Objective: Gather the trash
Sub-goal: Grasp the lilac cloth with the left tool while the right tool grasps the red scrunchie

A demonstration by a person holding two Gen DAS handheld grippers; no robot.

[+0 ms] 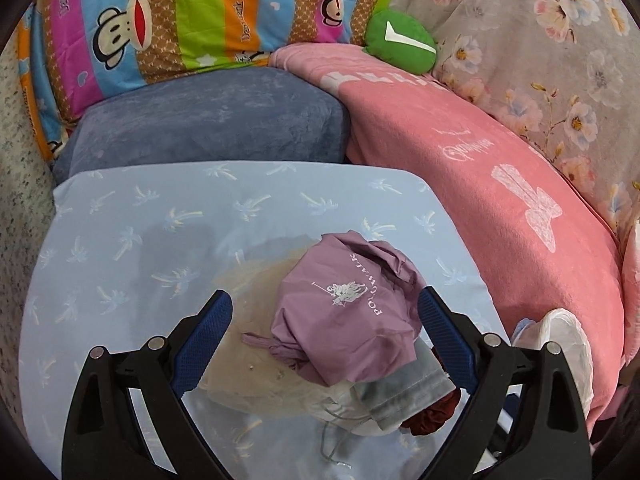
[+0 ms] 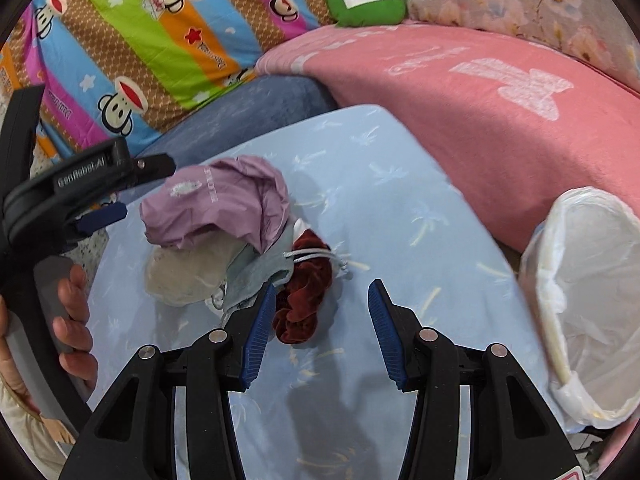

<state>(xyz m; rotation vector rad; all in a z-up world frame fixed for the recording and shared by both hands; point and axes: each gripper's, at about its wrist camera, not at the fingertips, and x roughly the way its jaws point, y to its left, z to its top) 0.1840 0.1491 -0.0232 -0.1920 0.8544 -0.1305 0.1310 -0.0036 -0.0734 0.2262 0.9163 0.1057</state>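
A pile of cloth pouches lies on a light blue cushion [image 1: 160, 240]. On top is a purple drawstring bag [image 1: 344, 312], also in the right wrist view [image 2: 216, 204]. Under it lie a beige bag [image 2: 184, 276], a grey bag [image 2: 260, 276] and a dark red velvet pouch [image 2: 304, 296]. My left gripper [image 1: 324, 312] is open, its jaws on either side of the purple bag. My right gripper [image 2: 322, 320] is open and empty, just right of the red pouch. A white-lined trash bin [image 2: 592, 300] stands at the right, also in the left wrist view [image 1: 560, 344].
A pink blanket [image 2: 480, 120] borders the cushion on the right. A blue-grey pillow [image 1: 208, 120] lies behind it. A striped monkey-print quilt [image 1: 160, 20], a green plush [image 1: 400, 38] and a floral cloth [image 1: 540, 40] stand at the back.
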